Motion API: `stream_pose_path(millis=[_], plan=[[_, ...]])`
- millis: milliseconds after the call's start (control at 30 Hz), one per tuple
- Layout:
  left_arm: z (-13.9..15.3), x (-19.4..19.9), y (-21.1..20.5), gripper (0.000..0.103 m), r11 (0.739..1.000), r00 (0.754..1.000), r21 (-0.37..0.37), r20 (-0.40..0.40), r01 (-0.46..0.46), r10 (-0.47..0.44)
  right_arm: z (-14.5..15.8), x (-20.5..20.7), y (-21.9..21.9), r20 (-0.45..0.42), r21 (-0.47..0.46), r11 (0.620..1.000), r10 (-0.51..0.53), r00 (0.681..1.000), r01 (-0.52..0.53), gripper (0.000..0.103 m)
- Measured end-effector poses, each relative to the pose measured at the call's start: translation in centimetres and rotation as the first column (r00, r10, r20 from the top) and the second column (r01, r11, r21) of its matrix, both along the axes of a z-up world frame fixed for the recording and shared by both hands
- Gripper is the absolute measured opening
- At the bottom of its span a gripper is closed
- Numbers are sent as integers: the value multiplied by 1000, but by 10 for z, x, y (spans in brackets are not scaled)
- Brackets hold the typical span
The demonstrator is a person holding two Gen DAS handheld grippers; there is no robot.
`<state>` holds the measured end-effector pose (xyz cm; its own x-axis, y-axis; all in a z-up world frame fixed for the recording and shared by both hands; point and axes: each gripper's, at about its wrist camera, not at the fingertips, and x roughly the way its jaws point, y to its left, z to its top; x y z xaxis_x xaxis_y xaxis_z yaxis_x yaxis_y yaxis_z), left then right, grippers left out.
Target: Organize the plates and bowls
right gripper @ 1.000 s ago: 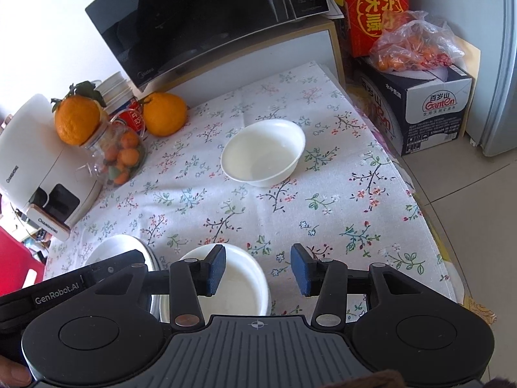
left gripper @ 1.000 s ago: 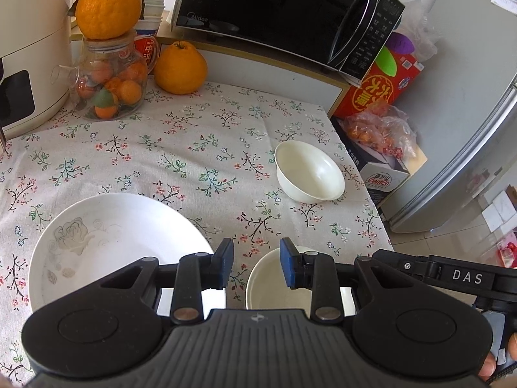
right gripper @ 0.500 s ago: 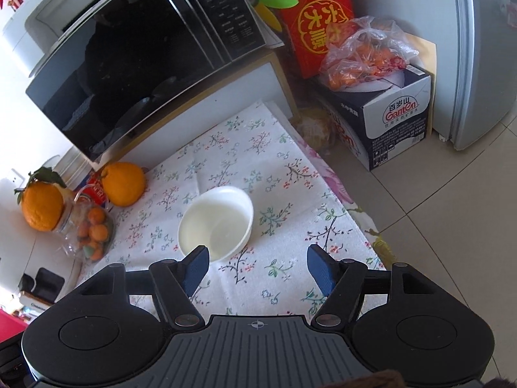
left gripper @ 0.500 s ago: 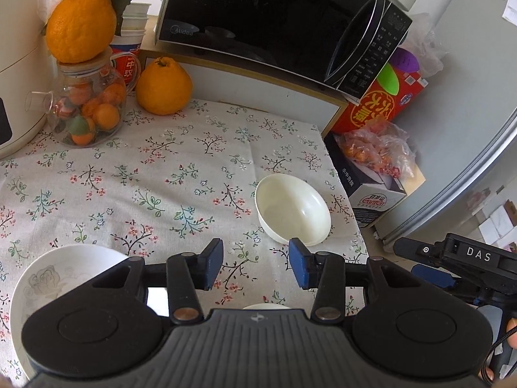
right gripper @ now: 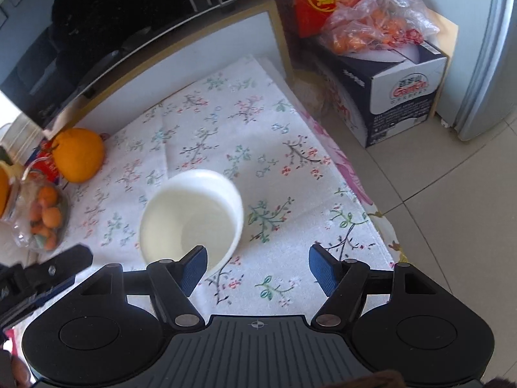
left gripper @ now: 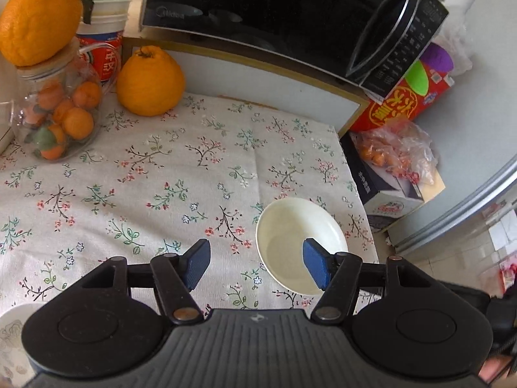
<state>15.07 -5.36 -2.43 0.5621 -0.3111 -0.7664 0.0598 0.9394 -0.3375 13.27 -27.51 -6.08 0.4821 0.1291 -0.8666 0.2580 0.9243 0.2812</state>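
A white bowl (left gripper: 290, 239) stands empty near the right edge of the floral tablecloth (left gripper: 194, 168). My left gripper (left gripper: 257, 260) hovers over the bowl's near left rim. Its jaws are opening with nothing pressed between the blue pads, and the right pad overlaps the bowl in this view. In the right wrist view the same bowl (right gripper: 194, 213) lies ahead and to the left. My right gripper (right gripper: 258, 266) is open over the cloth beside it, its left pad in front of the bowl's near rim. A flowered white plate (left gripper: 9, 339) peeks in at the bottom left.
A black microwave (left gripper: 258, 9) sits on a shelf behind the table. A large orange (left gripper: 150, 80), a jar of small oranges (left gripper: 58, 119) and paper cups (left gripper: 106, 22) stand at the back left. Past the table's right edge are a carton with bagged oranges (right gripper: 387, 74) and a fridge (right gripper: 484, 48).
Both grippers moved forward towards the far white bowl, and both jaws widened. The nearer bowl dropped out of view and the plate slid to the lower left corner.
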Motion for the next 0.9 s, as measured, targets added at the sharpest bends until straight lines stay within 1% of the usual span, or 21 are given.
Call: stream_pose_path(millis=[33,67,133,200,267,333,367,400,433,500,533,567,600,633,667,700,733,767,800,833,900], plan=[[-2,3,-2,60,1000,1000,25,-2,1,-1,-2,1,-1,-4,27,1000,-11,1000,11,70],[-4,4,-1,61,1000,1000,30,3,-9,9,-4,1,0,-7,49,999,-12,1000,12,70],[-8,9,3,61,1000,1000,13,3,-18,18,-4,2,7,-1,67,998,13,1000,-13,70],[-15,15,6,61,999,999,-21,-23,-28,27,-7,3,15,-9,31,999,24,1000,-24,70],[-20,16,4,59,999,999,-48,-51,-14,12,-11,5,17,-20,26,1000,15,1000,-15,70],[-22,15,-6,59,999,999,-36,-34,33,-34,-13,7,16,-24,29,1000,7,1000,-6,70],[-23,15,-10,57,998,998,-13,-23,56,-56,-15,8,15,-29,26,1000,-6,1000,7,69],[-26,15,-14,55,998,998,18,-25,56,-56,-16,9,14,-33,24,1000,-19,999,20,69],[-29,16,-14,54,999,998,19,-33,48,-47,-19,9,13,-37,25,999,-22,999,23,69],[-39,19,-14,43,999,996,-1,-76,52,-52,-25,10,12,-54,19,999,-27,998,28,68],[-43,20,-12,42,999,994,-17,-93,47,-48,-28,11,11,-58,21,999,-28,998,29,64],[-46,20,-12,39,998,995,-27,-89,51,-53,-30,12,11,-60,27,999,-26,998,28,61],[-48,20,-12,37,998,995,-17,-81,55,-56,-33,12,11,-63,34,999,-24,998,26,56],[-50,20,-13,36,998,994,-10,-82,66,-67,-36,12,11,-68,39,999,-20,998,23,46],[-52,20,-13,32,997,994,-17,-79,79,-80,-39,13,13,-78,44,999,-11,997,14,42],[-53,20,-12,25,996,993,-27,-77,87,-88,-40,13,14,-82,50,999,-1,997,5,33],[-54,19,-13,21,995,992,-29,-82,91,-93,-40,13,16,-80,56,998,8,997,-4,24],[-55,19,-14,12,994,991,-28,-89,103,-105,-39,12,19,-72,61,998,26,997,-22,20],[-55,17,-16,8,993,989,-26,-86,115,-117,-37,12,22,-63,54,998,39,997,-36,15],[-54,15,-18,8,993,990,-13,-74,118,-119,-36,11,25,-53,36,998,47,997,-45,16],[-54,14,-19,8,993,992,9,-54,118,-117,-34,11,27,-46,32,998,52,998,-50,16]])
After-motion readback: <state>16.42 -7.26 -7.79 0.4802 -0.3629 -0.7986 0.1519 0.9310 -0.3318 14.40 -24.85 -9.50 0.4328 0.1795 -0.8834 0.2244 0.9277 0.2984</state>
